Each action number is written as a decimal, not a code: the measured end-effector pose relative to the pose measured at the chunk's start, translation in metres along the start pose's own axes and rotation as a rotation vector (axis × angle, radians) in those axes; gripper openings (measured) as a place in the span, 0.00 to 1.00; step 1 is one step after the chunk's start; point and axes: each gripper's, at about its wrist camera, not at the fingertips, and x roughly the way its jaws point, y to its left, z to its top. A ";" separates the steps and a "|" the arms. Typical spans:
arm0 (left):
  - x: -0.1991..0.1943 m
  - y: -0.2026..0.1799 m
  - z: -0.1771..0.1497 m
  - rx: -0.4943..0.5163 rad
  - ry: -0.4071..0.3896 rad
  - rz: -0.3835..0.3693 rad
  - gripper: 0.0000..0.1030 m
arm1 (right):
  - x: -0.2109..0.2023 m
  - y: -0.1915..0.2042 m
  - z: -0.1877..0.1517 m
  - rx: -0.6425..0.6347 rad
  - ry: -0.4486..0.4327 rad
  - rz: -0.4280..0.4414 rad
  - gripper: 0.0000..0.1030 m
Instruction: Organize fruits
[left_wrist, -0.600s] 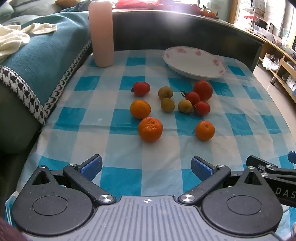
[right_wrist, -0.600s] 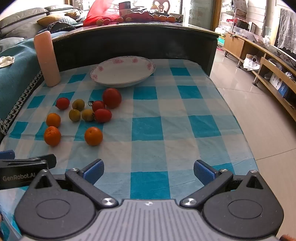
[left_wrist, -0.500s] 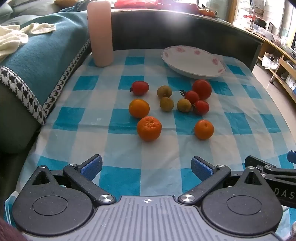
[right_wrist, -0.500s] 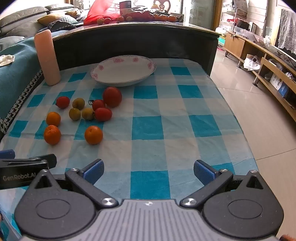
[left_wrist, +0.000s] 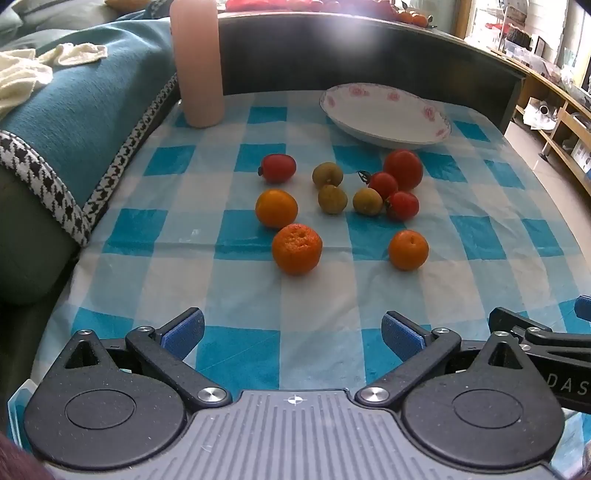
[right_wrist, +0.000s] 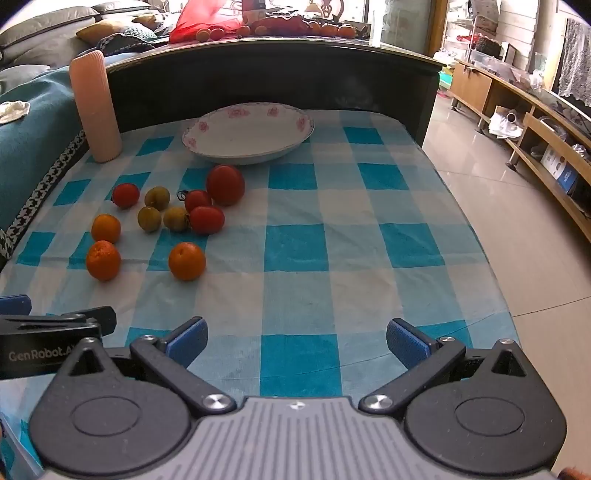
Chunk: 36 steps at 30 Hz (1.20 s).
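While both tools are hovering low over the checked cloth (left_wrist: 480, 280), the left gripper (left_wrist: 291, 332) is gaping empty, with the oranges (left_wrist: 296, 249) lying just ahead of its fingers. The right gripper (right_wrist: 297, 341), likewise spread and holding nothing, is facing bare cloth, the tomatoes (right_wrist: 225, 184) sitting ahead to its left near the plate (right_wrist: 247, 133).

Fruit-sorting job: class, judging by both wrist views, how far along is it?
Nothing looks done: the flowered plate holds no fruit. Nothing is in hand: left gripper and right gripper are open and empty. Left: all three oranges, four tomatoes and three yellow-green fruits lie on the checked cloth.
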 end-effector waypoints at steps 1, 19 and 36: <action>0.000 0.000 0.000 0.001 0.001 0.001 1.00 | 0.000 0.000 0.001 0.000 0.001 0.000 1.00; 0.001 0.000 0.000 0.011 0.008 0.012 1.00 | 0.003 0.000 -0.003 -0.007 0.009 0.002 1.00; 0.001 -0.001 0.000 0.016 0.019 0.019 1.00 | 0.004 0.001 -0.004 -0.009 0.016 0.002 1.00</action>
